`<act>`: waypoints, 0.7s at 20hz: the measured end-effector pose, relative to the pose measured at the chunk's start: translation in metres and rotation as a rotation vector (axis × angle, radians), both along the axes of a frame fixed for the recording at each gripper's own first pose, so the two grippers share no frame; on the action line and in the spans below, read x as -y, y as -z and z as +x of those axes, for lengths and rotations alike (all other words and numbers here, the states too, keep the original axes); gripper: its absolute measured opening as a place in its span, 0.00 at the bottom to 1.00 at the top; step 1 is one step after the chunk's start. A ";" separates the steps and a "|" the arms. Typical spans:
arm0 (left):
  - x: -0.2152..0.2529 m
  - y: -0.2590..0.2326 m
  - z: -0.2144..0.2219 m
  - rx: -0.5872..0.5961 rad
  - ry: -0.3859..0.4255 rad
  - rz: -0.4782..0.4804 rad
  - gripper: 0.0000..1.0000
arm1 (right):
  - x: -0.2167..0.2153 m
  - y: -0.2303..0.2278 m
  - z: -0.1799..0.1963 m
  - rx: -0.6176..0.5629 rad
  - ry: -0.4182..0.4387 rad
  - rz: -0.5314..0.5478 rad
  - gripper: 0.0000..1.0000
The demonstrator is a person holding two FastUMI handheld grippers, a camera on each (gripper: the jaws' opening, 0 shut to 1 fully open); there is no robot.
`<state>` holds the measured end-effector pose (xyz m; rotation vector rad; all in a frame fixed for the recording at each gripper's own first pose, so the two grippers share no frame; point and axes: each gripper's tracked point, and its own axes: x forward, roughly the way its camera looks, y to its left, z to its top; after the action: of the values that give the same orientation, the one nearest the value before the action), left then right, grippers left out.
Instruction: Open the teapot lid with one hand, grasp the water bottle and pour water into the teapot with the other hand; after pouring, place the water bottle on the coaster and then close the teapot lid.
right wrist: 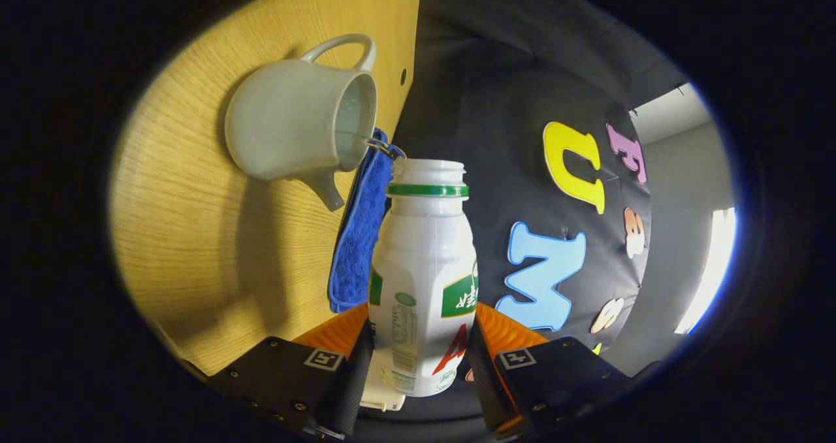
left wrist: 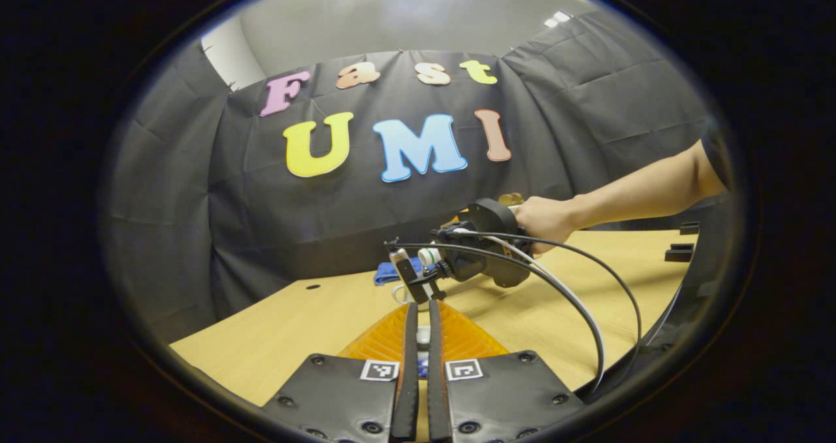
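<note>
The right gripper [right wrist: 418, 371] holds the water bottle [right wrist: 424, 279], with one finger pressed on each side of it near its bottom. The bottle is white with a green ring under its open mouth, and it has no cap on. In the right gripper view the whole scene is turned sideways, so the bottle is tipped over. Its mouth is just beside the open top of the teapot [right wrist: 297, 126]. A thin stream of water [right wrist: 379, 146] runs from the bottle's mouth over the rim of the teapot. The teapot is pale, with a loop handle and a short spout, and it stands on the wooden table [right wrist: 215, 247]. A blue cloth [right wrist: 359, 234] lies on the table right next to the teapot.

The left gripper [left wrist: 421, 338] has its two fingers almost together, with a small pale thing [left wrist: 423, 336] between them. I cannot tell what that thing is. Farther off in the left gripper view, a hand [left wrist: 545, 221] holds the right gripper [left wrist: 480, 250] over the table [left wrist: 294, 325], with cables [left wrist: 575, 286] hanging from it.
</note>
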<state>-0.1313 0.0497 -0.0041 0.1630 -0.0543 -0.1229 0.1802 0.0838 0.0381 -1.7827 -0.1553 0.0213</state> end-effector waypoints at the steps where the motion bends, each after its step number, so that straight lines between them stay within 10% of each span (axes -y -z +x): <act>1: 0.000 0.000 0.001 0.001 0.000 0.000 0.16 | -0.001 -0.002 0.002 0.005 -0.002 -0.009 0.71; 14: 0.000 -0.001 0.000 0.002 -0.003 0.005 0.16 | -0.010 -0.017 0.004 0.059 -0.025 -0.105 0.71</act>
<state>-0.1316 0.0500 -0.0030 0.1679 -0.0559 -0.1196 0.1838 0.0935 0.0553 -1.8867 -0.2223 -0.0050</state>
